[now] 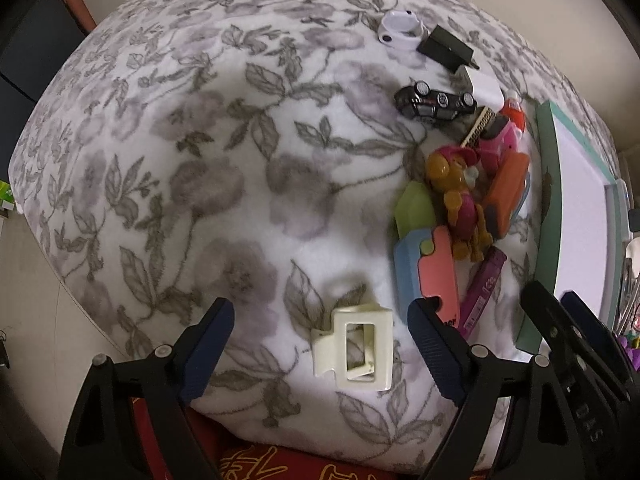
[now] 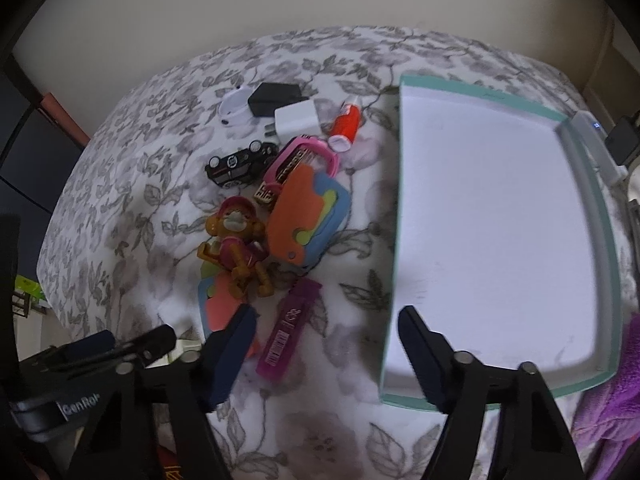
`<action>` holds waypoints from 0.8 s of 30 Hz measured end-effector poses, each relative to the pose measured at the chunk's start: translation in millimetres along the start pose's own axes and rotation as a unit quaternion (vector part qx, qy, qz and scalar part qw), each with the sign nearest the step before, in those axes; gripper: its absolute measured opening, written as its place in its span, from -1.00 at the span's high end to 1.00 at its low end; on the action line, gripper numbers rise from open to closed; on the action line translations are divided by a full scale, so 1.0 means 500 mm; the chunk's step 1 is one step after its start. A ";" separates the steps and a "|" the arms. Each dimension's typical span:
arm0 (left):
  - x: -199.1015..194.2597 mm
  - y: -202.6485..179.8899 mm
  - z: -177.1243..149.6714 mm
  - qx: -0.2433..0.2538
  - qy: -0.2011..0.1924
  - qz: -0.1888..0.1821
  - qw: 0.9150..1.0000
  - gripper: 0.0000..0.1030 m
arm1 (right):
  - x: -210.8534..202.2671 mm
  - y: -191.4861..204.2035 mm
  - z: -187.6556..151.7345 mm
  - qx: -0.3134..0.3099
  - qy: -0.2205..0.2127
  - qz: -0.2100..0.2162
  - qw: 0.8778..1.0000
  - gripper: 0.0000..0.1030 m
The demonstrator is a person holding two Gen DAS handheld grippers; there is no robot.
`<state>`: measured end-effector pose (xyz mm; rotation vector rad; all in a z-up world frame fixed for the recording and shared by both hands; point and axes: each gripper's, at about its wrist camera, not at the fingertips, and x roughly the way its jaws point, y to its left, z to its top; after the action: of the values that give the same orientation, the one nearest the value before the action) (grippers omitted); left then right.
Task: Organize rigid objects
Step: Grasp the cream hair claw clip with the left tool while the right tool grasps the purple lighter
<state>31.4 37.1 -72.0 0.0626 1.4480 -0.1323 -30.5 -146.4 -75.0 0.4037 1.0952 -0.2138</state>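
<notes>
Hovering with both grippers spread wide and empty: your left gripper [image 1: 322,354] straddles the cream hair clip [image 1: 352,350] at bottom center, your right gripper [image 2: 326,354] sits lower-middle beside the teal tray [image 2: 592,216].

A soft blanket [image 1: 192,184] with gray flowers and leaves covers the whole top. A fuzzy purple cloth [image 2: 612,408] sits bunched up at the right edge, and a red cloth with gold marks [image 1: 256,464] peeks out under the blanket's near edge. A plain cream wall [image 2: 320,8] stands behind.
</notes>
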 end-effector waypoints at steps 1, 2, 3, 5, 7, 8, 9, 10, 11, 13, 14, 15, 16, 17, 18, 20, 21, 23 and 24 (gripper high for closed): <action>0.002 -0.001 0.000 0.001 0.002 -0.001 1.000 -0.72 | 0.006 0.001 0.000 0.001 0.005 0.000 1.000 -0.26; 0.004 -0.004 -0.002 0.003 0.006 -0.003 1.000 -0.72 | 0.011 0.003 0.001 0.002 0.008 0.000 1.000 -0.20; 0.010 -0.009 -0.001 0.005 0.010 -0.003 1.000 -0.65 | 0.016 0.004 0.001 0.003 0.012 0.002 1.000 -0.09; 0.023 -0.014 0.001 0.009 0.020 -0.007 1.000 -0.51 | 0.027 0.006 0.001 0.006 0.021 0.006 1.000 -0.03; 0.031 -0.023 -0.003 0.012 0.027 -0.010 1.000 -0.48 | 0.035 0.009 0.000 0.006 0.027 0.010 1.000 0.00; 0.034 -0.027 -0.004 0.014 0.030 -0.010 0.999 -0.47 | 0.039 0.011 -0.001 0.004 0.030 0.011 0.999 0.02; 0.037 -0.031 -0.004 0.016 0.031 -0.010 0.999 -0.43 | 0.044 0.014 -0.001 0.002 0.033 0.010 0.999 0.06; 0.044 -0.035 -0.009 0.018 0.030 -0.009 0.999 -0.36 | 0.048 0.018 -0.002 -0.001 0.036 0.009 0.999 0.08; 0.047 -0.039 -0.010 0.019 0.032 -0.009 0.999 -0.32 | 0.053 0.022 -0.003 -0.003 0.039 0.008 0.999 0.09; 0.059 -0.045 -0.011 0.020 0.043 -0.017 0.999 -0.15 | 0.060 0.026 -0.004 -0.006 0.044 0.007 0.999 0.13; 0.070 -0.047 -0.011 0.018 0.054 -0.029 0.998 -0.10 | 0.064 0.029 -0.006 -0.008 0.047 0.007 0.999 0.14; 0.073 -0.047 -0.013 0.018 0.057 -0.033 0.998 -0.02 | 0.069 0.032 -0.006 -0.010 0.050 0.007 0.999 0.15; 0.075 -0.042 -0.014 0.018 0.059 -0.034 0.997 0.04 | 0.073 0.034 -0.006 -0.011 0.051 0.006 0.999 0.15; 0.077 -0.044 -0.014 0.019 0.060 -0.032 0.998 0.06 | 0.078 0.038 -0.006 -0.014 0.053 0.004 0.998 0.15; 0.080 -0.048 -0.014 0.021 0.059 -0.030 0.998 0.07 | 0.081 0.040 -0.006 -0.017 0.054 0.002 0.998 0.21; 0.082 -0.049 -0.012 0.023 0.059 -0.028 0.998 0.07 | 0.089 0.045 -0.005 -0.020 0.057 -0.002 0.998 0.28; 0.086 -0.050 -0.010 0.022 0.060 -0.028 0.998 0.07 | 0.093 0.046 -0.004 -0.020 0.058 -0.004 0.998 0.28; 0.081 -0.055 -0.007 0.020 0.061 -0.028 0.998 0.07 | 0.099 0.047 -0.003 -0.020 0.059 -0.004 0.998 0.28; 0.085 -0.057 -0.008 0.020 0.060 -0.026 0.998 0.07 | 0.102 0.048 -0.002 -0.020 0.060 -0.005 0.998 0.29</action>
<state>28.6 7.2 -113.4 0.0666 1.5682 -0.2043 0.4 -122.6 -116.0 0.3777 1.2180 -0.1782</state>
